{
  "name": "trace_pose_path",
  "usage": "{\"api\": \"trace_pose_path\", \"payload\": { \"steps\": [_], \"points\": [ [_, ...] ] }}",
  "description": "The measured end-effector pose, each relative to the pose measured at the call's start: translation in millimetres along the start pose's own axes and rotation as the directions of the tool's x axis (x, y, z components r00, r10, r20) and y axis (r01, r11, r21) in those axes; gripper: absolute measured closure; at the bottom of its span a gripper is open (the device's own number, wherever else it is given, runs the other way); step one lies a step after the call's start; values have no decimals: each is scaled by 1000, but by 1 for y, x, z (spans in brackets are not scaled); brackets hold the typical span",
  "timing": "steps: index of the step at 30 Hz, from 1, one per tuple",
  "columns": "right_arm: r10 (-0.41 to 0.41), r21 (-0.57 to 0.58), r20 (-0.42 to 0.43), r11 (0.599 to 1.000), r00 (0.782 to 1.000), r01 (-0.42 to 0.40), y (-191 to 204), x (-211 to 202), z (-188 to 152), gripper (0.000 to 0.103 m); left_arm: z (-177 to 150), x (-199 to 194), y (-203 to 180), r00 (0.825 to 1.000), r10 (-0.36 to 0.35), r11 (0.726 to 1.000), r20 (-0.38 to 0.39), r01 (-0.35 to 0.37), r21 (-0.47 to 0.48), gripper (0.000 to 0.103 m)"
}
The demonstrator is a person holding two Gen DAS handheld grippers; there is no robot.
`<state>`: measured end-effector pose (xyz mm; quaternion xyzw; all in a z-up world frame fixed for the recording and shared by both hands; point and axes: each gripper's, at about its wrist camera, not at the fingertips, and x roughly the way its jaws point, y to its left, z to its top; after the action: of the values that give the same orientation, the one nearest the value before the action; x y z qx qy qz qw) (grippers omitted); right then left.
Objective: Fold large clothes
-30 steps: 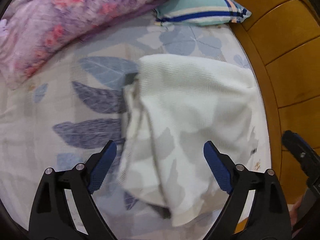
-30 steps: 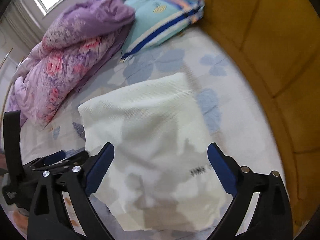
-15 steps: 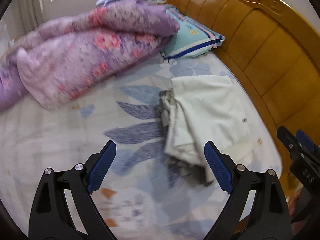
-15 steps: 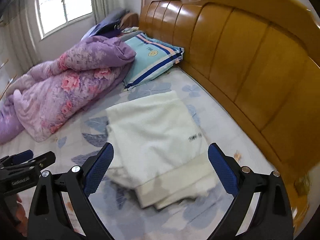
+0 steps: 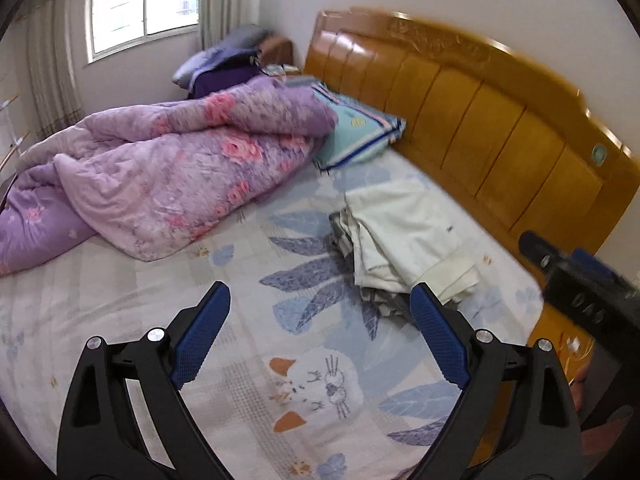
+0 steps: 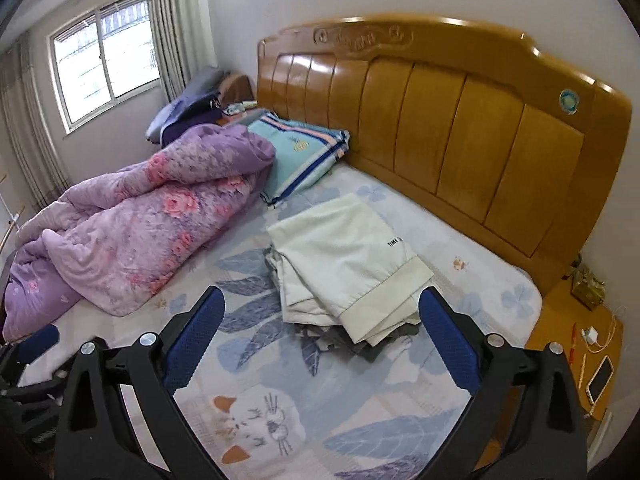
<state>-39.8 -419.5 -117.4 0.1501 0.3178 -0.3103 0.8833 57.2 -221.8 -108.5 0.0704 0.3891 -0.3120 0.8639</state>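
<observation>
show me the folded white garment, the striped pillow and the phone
folded white garment [image 6: 344,256], right wrist view, middle of its top layer
striped pillow [image 6: 298,152], right wrist view, teal centre of its face
phone [image 6: 600,376], right wrist view, middle of its screen, on the nightstand

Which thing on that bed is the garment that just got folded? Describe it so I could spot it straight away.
Start at the wooden headboard and look down to the leaf-print sheet before it. The folded cream garment lies flat there, beside the striped teal pillow and the purple floral quilt. Unlike those, it is plain and pale, with small dark lettering near one edge.
</observation>
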Motion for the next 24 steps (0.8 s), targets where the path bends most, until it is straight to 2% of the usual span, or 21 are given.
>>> {"api": "trace_pose_path", "payload": {
  "steps": [3, 7, 10, 14, 17, 20, 24],
  "points": [
    [25, 4, -11, 1000, 1000, -25, 9, -24, -8, 8, -5, -29, 8, 1000, -9, 1000, 15, 9, -1, 11],
    [51, 19, 12, 998, 999, -52, 19, -63, -27, 8, -13, -63, 14, 998, 31, 999, 51, -32, 35, 11],
    [98, 50, 9, 994, 995, -98, 26, -85, -40, 8, -24, -86, 20, 999, 16, 998, 40, -19, 64, 11],
    [67, 63, 30, 996, 997, -69, 39, -121, -67, 8, -48, -112, 29, 998, 38, 995, 45, -42, 94, 11],
    [54, 82, 33, 995, 998, -56, 44, -142, -91, 8, -68, -128, 39, 1000, 15, 995, 20, -17, 95, 11],
    [39, 91, 26, 995, 999, -42, 50, -155, -114, 8, -89, -143, 46, 999, 41, 991, 28, -44, 129, 11],
    [21, 93, 13, 995, 1000, -23, 60, -168, -139, 8, -112, -155, 55, 999, 40, 989, 15, -42, 140, 11]
  ]
}}
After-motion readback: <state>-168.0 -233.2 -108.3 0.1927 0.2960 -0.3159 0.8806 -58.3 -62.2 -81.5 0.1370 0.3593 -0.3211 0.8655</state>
